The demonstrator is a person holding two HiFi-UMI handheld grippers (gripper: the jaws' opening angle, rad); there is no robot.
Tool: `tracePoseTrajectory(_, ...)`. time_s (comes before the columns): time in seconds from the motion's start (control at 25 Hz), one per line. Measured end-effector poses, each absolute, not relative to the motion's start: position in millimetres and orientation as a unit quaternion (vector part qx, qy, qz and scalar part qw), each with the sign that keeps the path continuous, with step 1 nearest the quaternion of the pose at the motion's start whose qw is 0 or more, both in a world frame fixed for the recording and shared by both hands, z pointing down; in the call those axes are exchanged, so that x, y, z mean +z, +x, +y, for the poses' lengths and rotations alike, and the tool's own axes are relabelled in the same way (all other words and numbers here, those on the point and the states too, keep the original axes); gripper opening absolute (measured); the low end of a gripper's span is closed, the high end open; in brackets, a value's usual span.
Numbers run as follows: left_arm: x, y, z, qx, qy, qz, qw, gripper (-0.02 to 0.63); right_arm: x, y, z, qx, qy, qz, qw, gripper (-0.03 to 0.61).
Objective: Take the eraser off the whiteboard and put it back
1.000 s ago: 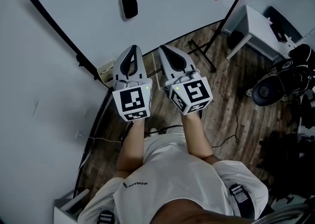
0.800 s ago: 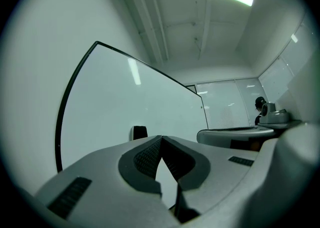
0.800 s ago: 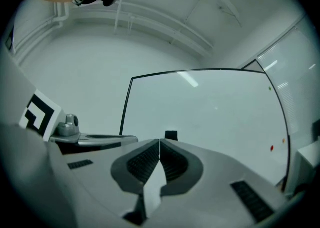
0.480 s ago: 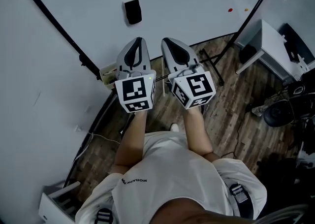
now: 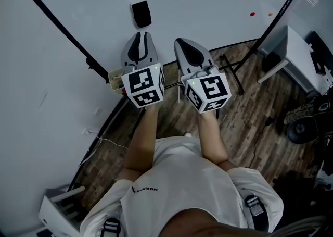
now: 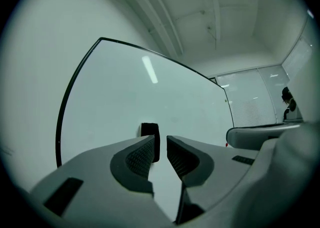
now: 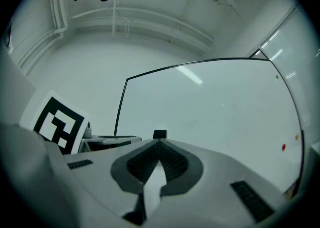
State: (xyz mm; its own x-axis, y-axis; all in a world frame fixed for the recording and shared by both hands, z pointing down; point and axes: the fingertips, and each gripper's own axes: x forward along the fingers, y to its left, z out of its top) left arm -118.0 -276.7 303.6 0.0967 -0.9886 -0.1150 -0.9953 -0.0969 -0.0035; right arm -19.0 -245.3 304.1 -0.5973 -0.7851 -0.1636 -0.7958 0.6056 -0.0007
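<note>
Left gripper view looks along the left gripper (image 6: 161,144), whose ribbed pads (image 6: 140,158) stand a narrow gap apart; its jaws have just been opening, and nothing sits between them; straight ahead of the tips, a shade toward the left jaw, the black eraser (image 6: 150,130) sits upright on the whiteboard (image 6: 150,86), its lower part hidden behind that jaw's tip; in the head view the eraser lies just ahead of this gripper's nose, with a sliver of bare board between the two; the right gripper (image 7: 160,143) is closed, its pads meeting at the tips with nothing held; from its own view the eraser shows as a small dark block just above the joined tips, and the head view places it ahead of this gripper and off to its left; the two grippers are held side by side, near each other, both pointing at the board; farther out, to the right of the right gripper, a red magnet (image 5: 252,14) and an orange magnet (image 5: 270,14) sit on the board; below both grippers is a wooden floor (image 5: 244,121)
</note>
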Motion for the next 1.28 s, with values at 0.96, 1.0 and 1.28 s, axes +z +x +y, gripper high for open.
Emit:
tracePoseTrajectory(0.96,312,-128,-339,0.020,-0.673,0.739,0.016,0.263,306,-5,-265,0.025,-0.434,0.896,0.088,0.014)
tracePoseTrajectory(1.0,312,-126,-342,0.021,-0.674,0.738,0.014,0.273,306,-4,-265,0.025,-0.434,0.896,0.089,0.014)
tracePoseTrajectory(1.28,313,-125,-358,0.032,-0.665,0.746,0.002,0.323,306,4,-271,0.025,-0.439,0.893,0.091,0.014)
